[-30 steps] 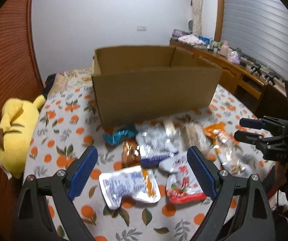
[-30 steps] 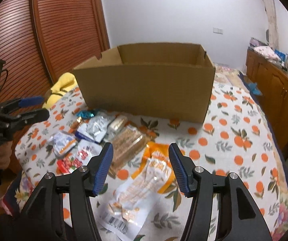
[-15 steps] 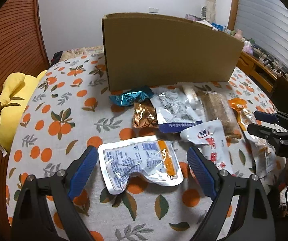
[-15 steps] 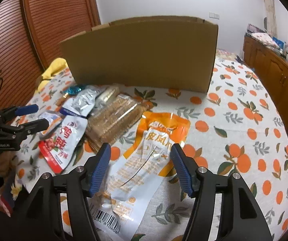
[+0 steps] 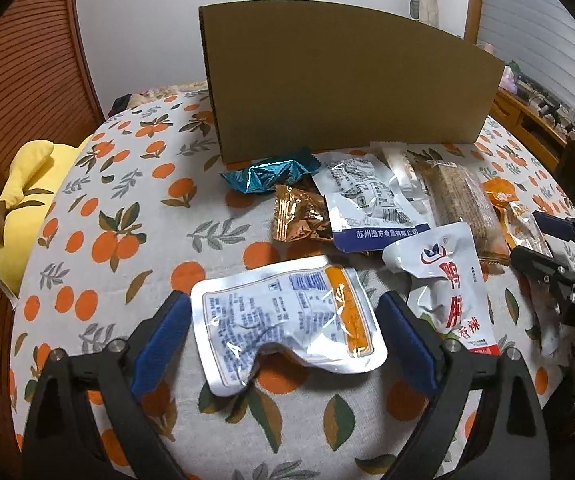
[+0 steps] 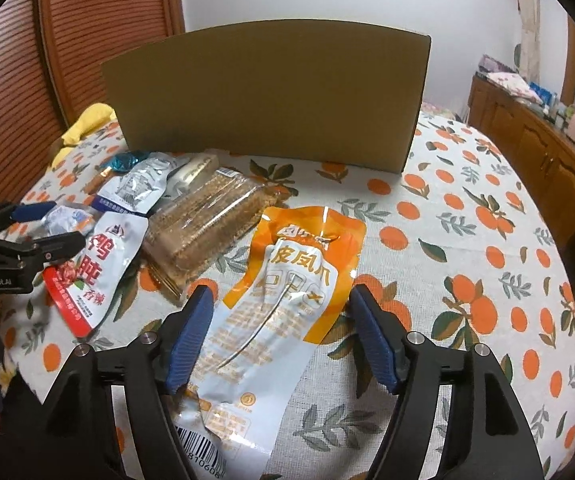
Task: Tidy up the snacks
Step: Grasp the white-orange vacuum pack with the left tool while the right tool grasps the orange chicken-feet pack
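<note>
Home bedroom: orange-print bedspread (image 6: 467,208), plush toy (image 5: 27,200), wooden dresser (image 6: 535,148).

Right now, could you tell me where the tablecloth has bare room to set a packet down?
Free: the tablecloth right of the orange pouch, and the stretch between the yellow plush and the teal wrapper. Crowded: the snack pile in front of the cardboard box.

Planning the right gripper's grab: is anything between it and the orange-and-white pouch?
Nothing visible. The right gripper straddles the orange-and-white pouch, jaws opening, pads clear of it. The cracker pack lies beside it, to the left.
</note>
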`<action>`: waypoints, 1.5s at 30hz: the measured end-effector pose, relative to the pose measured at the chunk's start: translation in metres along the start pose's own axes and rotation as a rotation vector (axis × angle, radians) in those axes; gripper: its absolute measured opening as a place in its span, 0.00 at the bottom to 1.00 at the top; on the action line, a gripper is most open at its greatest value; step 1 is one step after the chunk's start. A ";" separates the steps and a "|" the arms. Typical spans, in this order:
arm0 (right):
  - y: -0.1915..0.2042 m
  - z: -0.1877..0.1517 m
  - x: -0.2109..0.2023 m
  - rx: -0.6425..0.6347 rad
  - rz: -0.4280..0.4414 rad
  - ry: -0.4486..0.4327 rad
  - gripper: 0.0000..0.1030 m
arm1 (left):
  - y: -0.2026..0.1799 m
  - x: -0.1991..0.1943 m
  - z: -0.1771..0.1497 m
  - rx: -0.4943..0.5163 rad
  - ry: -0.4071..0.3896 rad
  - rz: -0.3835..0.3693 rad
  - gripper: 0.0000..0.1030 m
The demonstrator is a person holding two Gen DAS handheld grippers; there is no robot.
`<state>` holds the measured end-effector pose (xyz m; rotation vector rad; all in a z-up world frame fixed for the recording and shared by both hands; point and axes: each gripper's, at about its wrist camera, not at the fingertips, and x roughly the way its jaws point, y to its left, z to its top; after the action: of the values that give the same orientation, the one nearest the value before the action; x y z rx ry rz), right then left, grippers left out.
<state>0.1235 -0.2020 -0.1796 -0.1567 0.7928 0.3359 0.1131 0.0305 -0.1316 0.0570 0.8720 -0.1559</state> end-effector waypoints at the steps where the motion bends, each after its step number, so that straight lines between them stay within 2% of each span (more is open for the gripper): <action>1: 0.002 -0.001 0.000 -0.011 -0.011 -0.006 0.72 | 0.000 0.000 0.000 0.000 0.000 0.000 0.93; 8: 0.001 -0.006 -0.003 0.010 -0.010 -0.033 0.73 | 0.001 -0.001 0.000 -0.006 0.002 -0.003 0.91; 11: 0.001 -0.005 -0.002 0.012 -0.008 -0.033 0.73 | 0.001 -0.004 -0.002 -0.009 -0.002 0.001 0.83; 14: 0.001 -0.006 -0.002 0.010 -0.008 -0.034 0.73 | 0.000 -0.007 -0.005 -0.004 0.004 -0.006 0.80; 21: 0.002 -0.005 -0.003 0.009 -0.009 -0.034 0.73 | 0.001 -0.016 -0.010 -0.021 0.007 -0.024 0.79; 30: 0.001 -0.005 -0.002 0.010 -0.008 -0.031 0.73 | 0.000 -0.044 -0.002 -0.032 -0.073 -0.035 0.79; 37: 0.000 0.001 0.000 -0.023 0.018 0.020 0.74 | -0.003 -0.064 0.001 -0.016 -0.122 -0.041 0.80; 45: -0.008 0.015 0.010 -0.034 0.031 0.079 0.74 | -0.006 -0.066 0.001 -0.019 -0.125 -0.052 0.80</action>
<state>0.1431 -0.2027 -0.1762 -0.1910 0.8686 0.3741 0.0712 0.0322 -0.0806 0.0065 0.7503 -0.1978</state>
